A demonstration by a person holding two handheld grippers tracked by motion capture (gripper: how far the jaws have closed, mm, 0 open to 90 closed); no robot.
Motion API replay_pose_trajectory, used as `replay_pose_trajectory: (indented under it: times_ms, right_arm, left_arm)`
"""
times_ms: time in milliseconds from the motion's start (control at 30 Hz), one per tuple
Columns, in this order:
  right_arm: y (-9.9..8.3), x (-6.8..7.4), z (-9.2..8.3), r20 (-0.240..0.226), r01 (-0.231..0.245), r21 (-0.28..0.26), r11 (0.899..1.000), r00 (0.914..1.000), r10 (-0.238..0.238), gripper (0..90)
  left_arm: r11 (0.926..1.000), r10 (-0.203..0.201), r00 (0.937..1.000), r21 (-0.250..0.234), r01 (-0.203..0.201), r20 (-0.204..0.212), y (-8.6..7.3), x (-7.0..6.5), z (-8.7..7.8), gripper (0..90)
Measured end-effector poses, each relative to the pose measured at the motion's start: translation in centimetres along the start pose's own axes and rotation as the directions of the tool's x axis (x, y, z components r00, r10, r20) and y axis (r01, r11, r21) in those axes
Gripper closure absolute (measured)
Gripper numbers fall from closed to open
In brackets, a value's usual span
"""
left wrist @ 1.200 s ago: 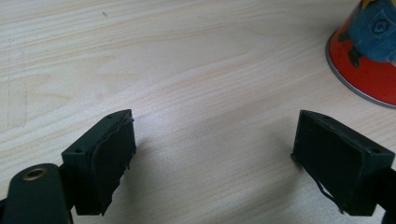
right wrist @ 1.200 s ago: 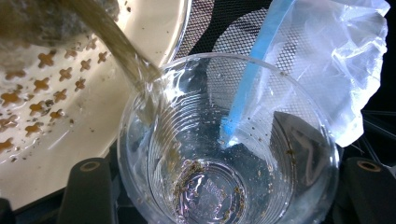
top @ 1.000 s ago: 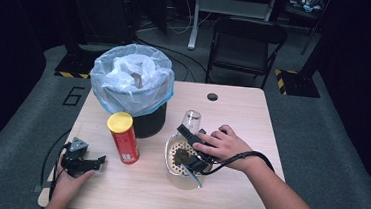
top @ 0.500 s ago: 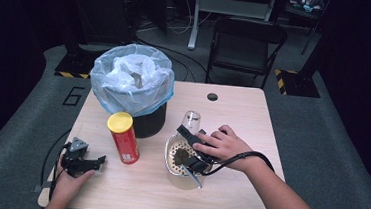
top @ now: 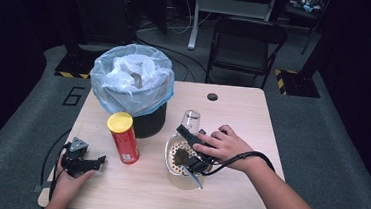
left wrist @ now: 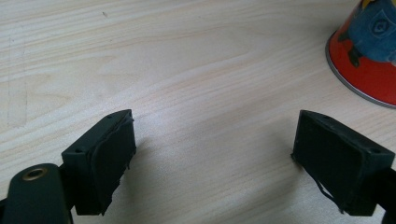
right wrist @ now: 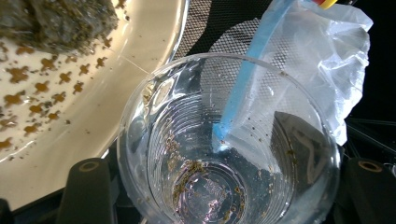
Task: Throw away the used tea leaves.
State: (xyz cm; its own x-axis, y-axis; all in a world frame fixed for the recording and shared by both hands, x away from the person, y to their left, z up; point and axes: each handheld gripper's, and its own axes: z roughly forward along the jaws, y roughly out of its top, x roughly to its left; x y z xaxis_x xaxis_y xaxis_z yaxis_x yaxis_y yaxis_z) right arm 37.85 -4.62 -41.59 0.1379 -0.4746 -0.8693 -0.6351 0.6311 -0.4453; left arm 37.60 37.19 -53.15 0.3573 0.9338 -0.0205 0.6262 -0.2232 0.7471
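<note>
Two claws on my wooden desk right now. Biggest thing is the black bin with its plastic liner, then the red chip can standing in front of it. My right claw is pinching a clear plastic cup by its sides, right beside the crumb-covered plate. My left claw sits spread wide over bare desk, near the can.

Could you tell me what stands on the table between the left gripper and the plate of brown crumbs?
In the high view, the red can with a yellow lid stands between the left gripper and the plate.
</note>
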Motion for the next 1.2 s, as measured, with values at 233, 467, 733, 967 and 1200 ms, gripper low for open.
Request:
replay_pose_trajectory:
  times_ms: [233,467,733,967,1200]
  right_arm:
    - [0.1,-0.16,-0.13,0.022,0.043,0.012,0.999,0.9988,-0.043,32.4]
    - [0.13,-0.2,-0.16,0.03,0.038,0.014,0.999,0.9988,-0.039,32.4]
    - [0.18,-0.28,-0.25,0.036,0.041,0.008,0.999,0.9985,-0.041,32.3]
    - [0.21,-0.08,-0.16,0.033,0.039,0.004,0.999,0.9987,-0.04,32.3]
    - [0.08,-0.32,-0.35,0.043,0.018,0.007,1.0,0.9989,-0.018,32.2]
  left_arm:
    - [1.0,0.0,1.0,0.0,0.0,0.0,0.0,0.0,0.0,12.9]
    - [1.0,0.0,1.0,0.0,0.0,0.0,0.0,0.0,0.0,12.9]
    - [1.0,0.0,1.0,0.0,0.0,0.0,0.0,0.0,0.0,12.9]
    - [1.0,-0.001,1.0,0.0,0.001,0.0,0.0,0.0,0.0,12.8]
    - [1.0,0.0,1.0,0.0,0.0,0.0,0.0,0.0,0.0,12.9]
